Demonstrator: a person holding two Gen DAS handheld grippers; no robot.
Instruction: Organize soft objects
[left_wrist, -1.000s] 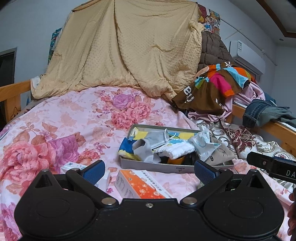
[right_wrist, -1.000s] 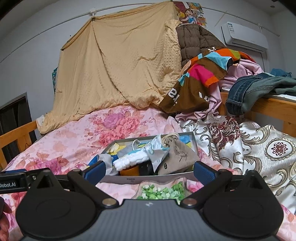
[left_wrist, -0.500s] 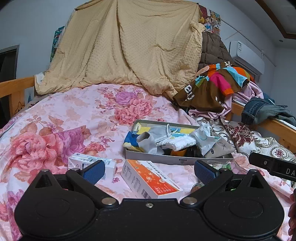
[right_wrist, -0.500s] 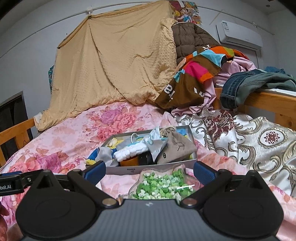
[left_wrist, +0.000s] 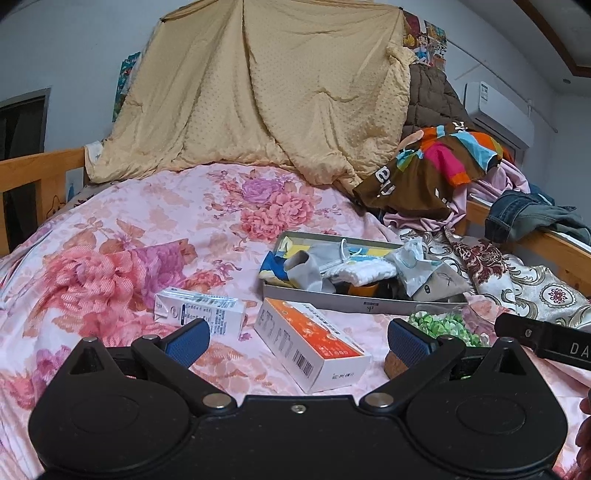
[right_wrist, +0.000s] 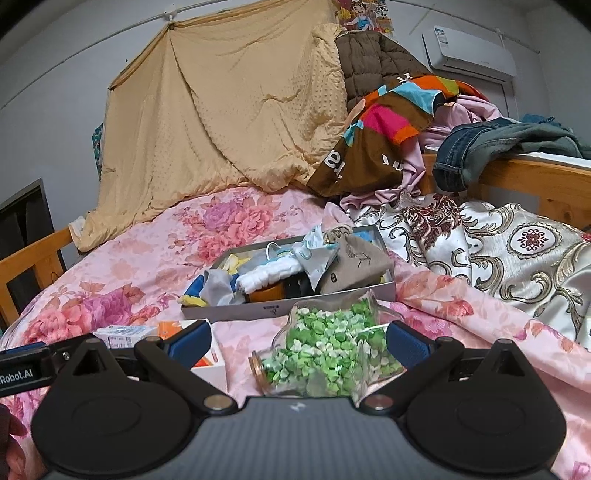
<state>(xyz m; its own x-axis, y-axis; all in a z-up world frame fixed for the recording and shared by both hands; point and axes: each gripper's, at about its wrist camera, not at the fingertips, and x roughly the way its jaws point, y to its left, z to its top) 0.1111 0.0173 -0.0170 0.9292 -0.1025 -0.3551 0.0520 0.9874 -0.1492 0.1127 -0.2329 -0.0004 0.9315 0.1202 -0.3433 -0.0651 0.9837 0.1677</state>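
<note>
Flat grey tray (left_wrist: 362, 303) heaped with crumpled soft cloths (left_wrist: 360, 271).

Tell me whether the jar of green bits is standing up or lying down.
Lying down. The jar rests on its side on the pink bedspread, its corked mouth pointing left, green pieces spread along its length.

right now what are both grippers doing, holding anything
left gripper: open, holding nothing
right gripper: open, holding nothing, jar lies between its jaws
</note>
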